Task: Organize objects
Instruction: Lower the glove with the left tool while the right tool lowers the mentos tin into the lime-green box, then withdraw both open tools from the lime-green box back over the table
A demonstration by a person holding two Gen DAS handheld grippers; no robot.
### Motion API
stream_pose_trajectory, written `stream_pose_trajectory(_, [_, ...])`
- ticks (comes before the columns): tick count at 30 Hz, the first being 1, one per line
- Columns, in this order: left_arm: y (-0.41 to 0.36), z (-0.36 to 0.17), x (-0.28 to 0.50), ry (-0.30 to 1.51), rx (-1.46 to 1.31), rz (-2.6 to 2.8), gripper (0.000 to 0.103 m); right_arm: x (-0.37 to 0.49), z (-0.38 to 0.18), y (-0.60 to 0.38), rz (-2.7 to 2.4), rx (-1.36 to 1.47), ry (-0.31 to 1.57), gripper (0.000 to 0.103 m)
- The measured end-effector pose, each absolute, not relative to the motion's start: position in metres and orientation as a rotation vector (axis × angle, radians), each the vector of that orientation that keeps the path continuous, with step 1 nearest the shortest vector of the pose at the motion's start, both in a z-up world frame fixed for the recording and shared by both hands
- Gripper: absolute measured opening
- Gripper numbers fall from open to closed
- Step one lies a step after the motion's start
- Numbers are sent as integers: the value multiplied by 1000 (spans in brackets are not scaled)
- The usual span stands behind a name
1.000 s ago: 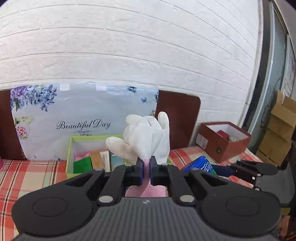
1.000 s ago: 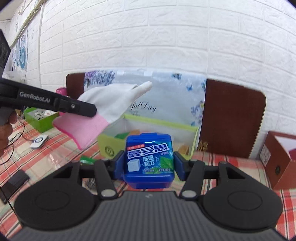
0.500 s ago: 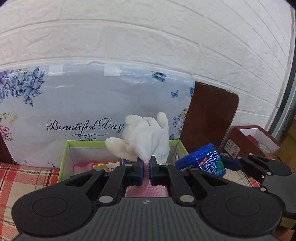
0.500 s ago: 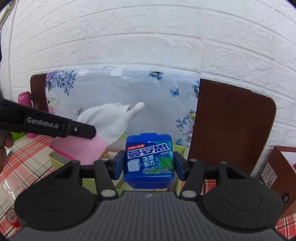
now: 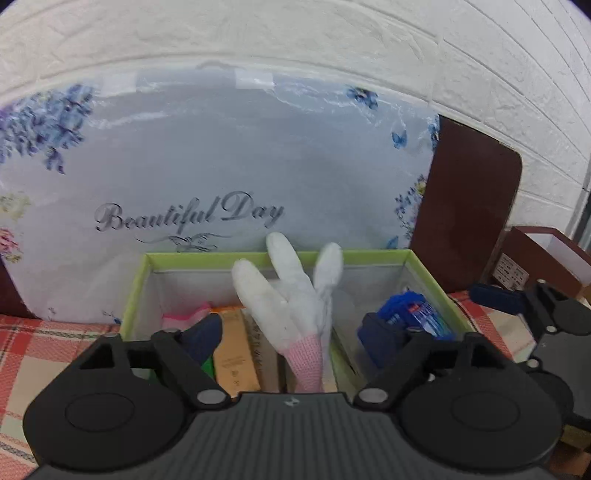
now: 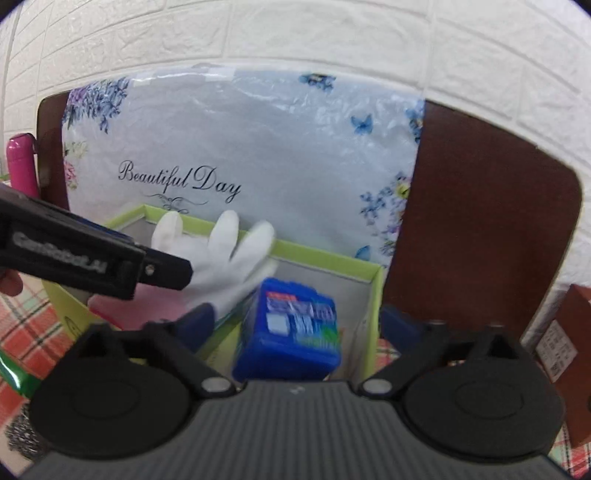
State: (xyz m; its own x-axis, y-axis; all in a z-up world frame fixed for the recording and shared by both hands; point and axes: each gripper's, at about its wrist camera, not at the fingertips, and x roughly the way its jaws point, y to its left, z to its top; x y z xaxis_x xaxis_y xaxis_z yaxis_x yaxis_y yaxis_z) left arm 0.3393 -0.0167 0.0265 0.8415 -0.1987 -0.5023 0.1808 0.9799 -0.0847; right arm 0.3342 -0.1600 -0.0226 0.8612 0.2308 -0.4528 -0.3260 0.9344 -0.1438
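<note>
- My left gripper (image 5: pixel 291 332) stands spread wide, its jaws having just opened; the glove (image 5: pixel 295 299) sits between them untouched by either pad. It is soft white knit with a pink ribbed cuff, its limp fingers splayed upward over the green box (image 5: pixel 424 269).
- My right gripper (image 6: pixel 295 325) is spread just as wide, jaws also freshly opened. The blue gum tub (image 6: pixel 291 332), a glossy rounded plastic block with a printed label, hangs tilted between the blue fingers (image 6: pixel 195 321), clear of both and blurred.
- The box is thin lime-edged card with pale inner walls. Inside I see a tan carton (image 5: pixel 232 354) and something pink (image 5: pixel 188 317) at the left.
- Behind the box a crinkled plastic-wrapped panel (image 5: pixel 221 166) with flowers and script leans on a dark brown board (image 5: pixel 465 206), against a white embossed brick wall (image 5: pixel 295 33). The tablecloth (image 5: pixel 40 343) is red check.
- Half a second ago the left pads pinched the glove's cuff and the right pads clamped the tub; both grips have let go, and both cameras look closer and lower into the box.
- The glove's cuff end is hidden behind my left gripper body. Whether glove or tub touches the box contents, I cannot tell. The tub's label is too smeared to read.
</note>
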Motion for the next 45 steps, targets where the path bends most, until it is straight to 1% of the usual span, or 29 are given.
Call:
stream_pose_trajectory(8, [-14, 46, 312, 519, -61, -187, 89, 301, 0, -171, 295, -217, 403, 103])
stream_pose_trajectory(16, [-24, 76, 255, 515, -30, -140, 89, 249, 41, -187, 304, -138, 357, 103])
stream_pose_trajectory(24, [-26, 83, 195, 526, -27, -99, 89, 187, 55, -207, 308, -57, 342, 103])
stream_pose_trajectory(33, [-29, 69, 136, 549, -31, -115, 89, 125, 51, -218, 299, -38, 334, 103])
stream_pose_trajectory(45, [-16, 25, 101, 642, -47, -73, 89, 86, 8, -209, 287, -57, 420, 103])
